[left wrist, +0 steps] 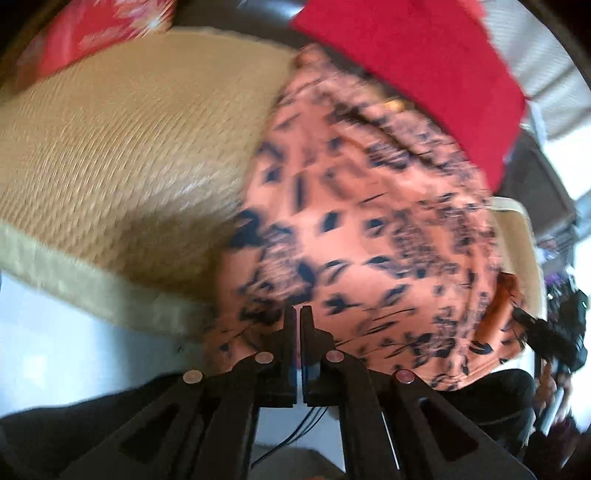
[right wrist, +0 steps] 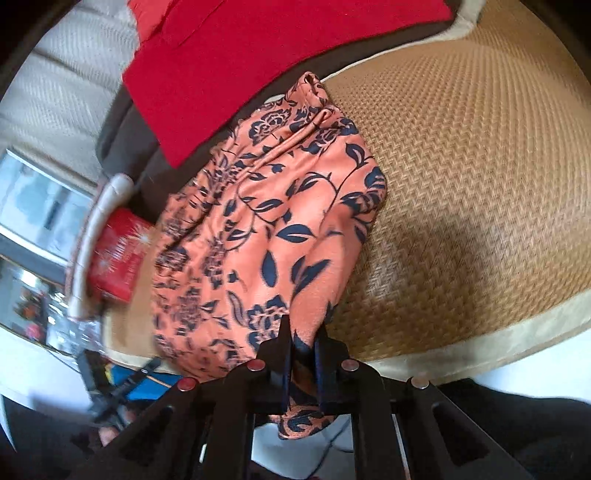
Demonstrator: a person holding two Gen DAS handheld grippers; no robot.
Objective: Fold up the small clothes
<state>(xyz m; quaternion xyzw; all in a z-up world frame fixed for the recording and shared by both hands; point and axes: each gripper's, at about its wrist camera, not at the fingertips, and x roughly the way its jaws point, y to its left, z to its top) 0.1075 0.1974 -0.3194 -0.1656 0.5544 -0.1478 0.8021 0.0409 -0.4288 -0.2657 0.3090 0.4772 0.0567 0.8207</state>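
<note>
An orange garment with a dark blue floral print (left wrist: 354, 229) lies bunched on a woven tan mat (left wrist: 129, 155). It also shows in the right wrist view (right wrist: 273, 229). My left gripper (left wrist: 298, 314) is shut at the garment's near edge, its jaws pressed together; the view is blurred and cloth between them is not clear. My right gripper (right wrist: 303, 334) is shut on a fold of the orange garment, which hangs down between the fingers (right wrist: 284, 343). A red cloth (left wrist: 424, 66) lies behind the garment and overlaps its far edge; it also shows in the right wrist view (right wrist: 236, 66).
The mat (right wrist: 472, 177) has a pale cream border (right wrist: 498, 343) at its near edge. A red patterned cushion (left wrist: 85, 33) lies at the far left. A red box (right wrist: 118, 251) sits by a white rim (right wrist: 92, 236). Dark clothing lies below the grippers.
</note>
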